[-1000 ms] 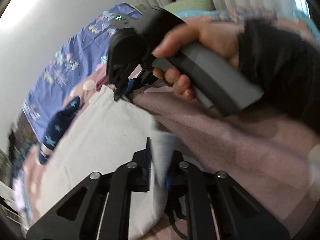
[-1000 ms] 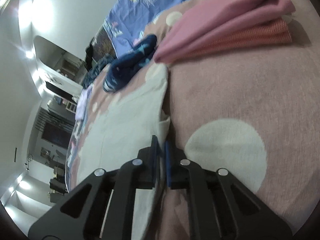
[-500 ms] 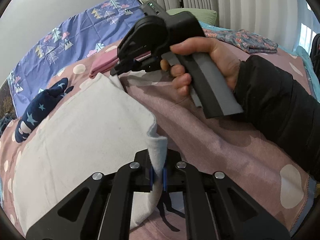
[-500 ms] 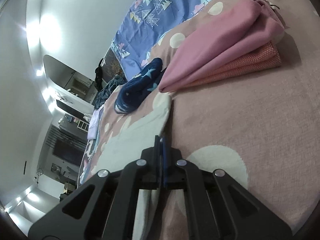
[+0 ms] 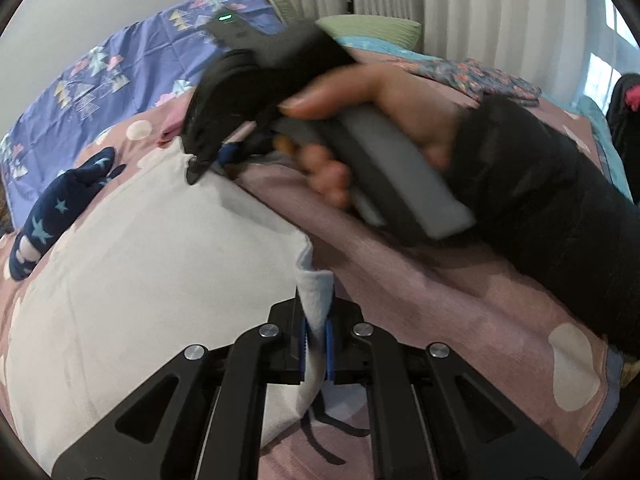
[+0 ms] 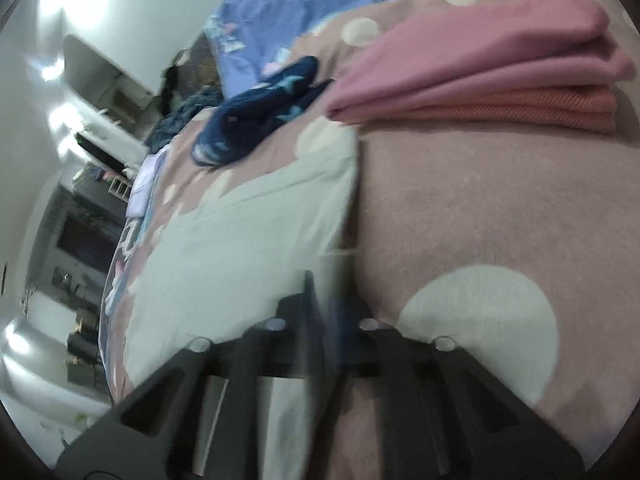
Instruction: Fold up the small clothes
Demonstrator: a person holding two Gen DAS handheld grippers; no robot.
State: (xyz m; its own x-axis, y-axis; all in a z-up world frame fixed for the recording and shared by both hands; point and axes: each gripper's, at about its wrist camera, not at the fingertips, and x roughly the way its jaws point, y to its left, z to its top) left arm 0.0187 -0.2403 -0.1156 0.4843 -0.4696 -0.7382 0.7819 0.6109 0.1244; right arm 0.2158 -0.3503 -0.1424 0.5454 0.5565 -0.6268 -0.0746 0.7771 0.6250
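A white cloth [image 5: 160, 260] lies spread on the pink dotted bedspread [image 5: 440, 320]. My left gripper [image 5: 316, 312] is shut on its near right corner, which stands up between the blue pads. In the left wrist view, a hand holds my right gripper [image 5: 208, 160], its tips down on the cloth's far corner. In the blurred right wrist view, the jaws of the right gripper [image 6: 326, 292] are opening slightly, with the edge of the white cloth [image 6: 248, 240] pinched between them.
A folded pink and orange stack [image 6: 480, 60] sits just beyond the cloth. A navy star-print garment [image 5: 60, 200] lies to the cloth's far left. A blue patterned sheet [image 5: 120, 68] and a green pillow [image 5: 372, 28] lie at the back. A black sleeve [image 5: 560, 208] crosses the right.
The right gripper has dropped from just above the cloth back onto its far corner. The left gripper has kept hold of the near corner while its view rolled a little.
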